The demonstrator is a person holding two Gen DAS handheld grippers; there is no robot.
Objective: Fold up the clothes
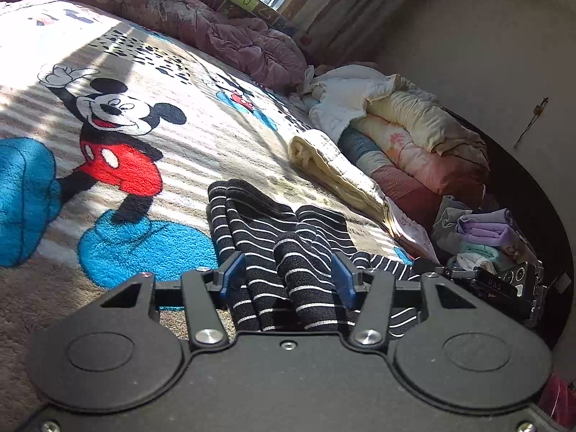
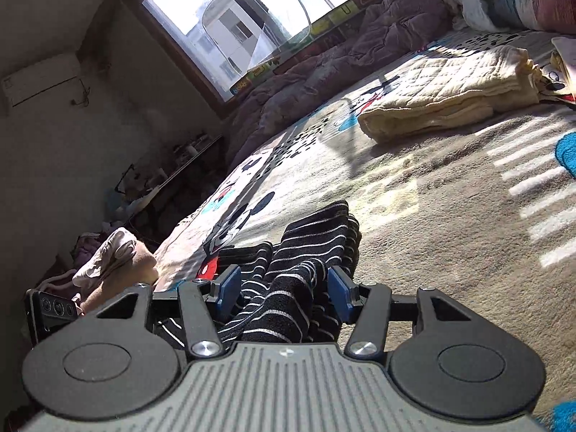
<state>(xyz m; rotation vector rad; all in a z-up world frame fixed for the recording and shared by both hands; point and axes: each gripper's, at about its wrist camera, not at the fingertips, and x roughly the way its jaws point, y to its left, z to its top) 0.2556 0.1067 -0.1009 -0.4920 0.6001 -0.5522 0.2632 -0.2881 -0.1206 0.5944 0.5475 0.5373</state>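
Black white-striped garment (image 1: 273,237), rumpled

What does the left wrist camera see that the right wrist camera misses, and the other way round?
Only the left wrist view shows the large red-shorted cartoon mouse on the blanket and the stack of folded pastel clothes. Only the right wrist view shows the window and a wall-mounted air conditioner. Both show the black striped garment, a folded cream quilted blanket, and blue-padded jaws standing apart around striped cloth.
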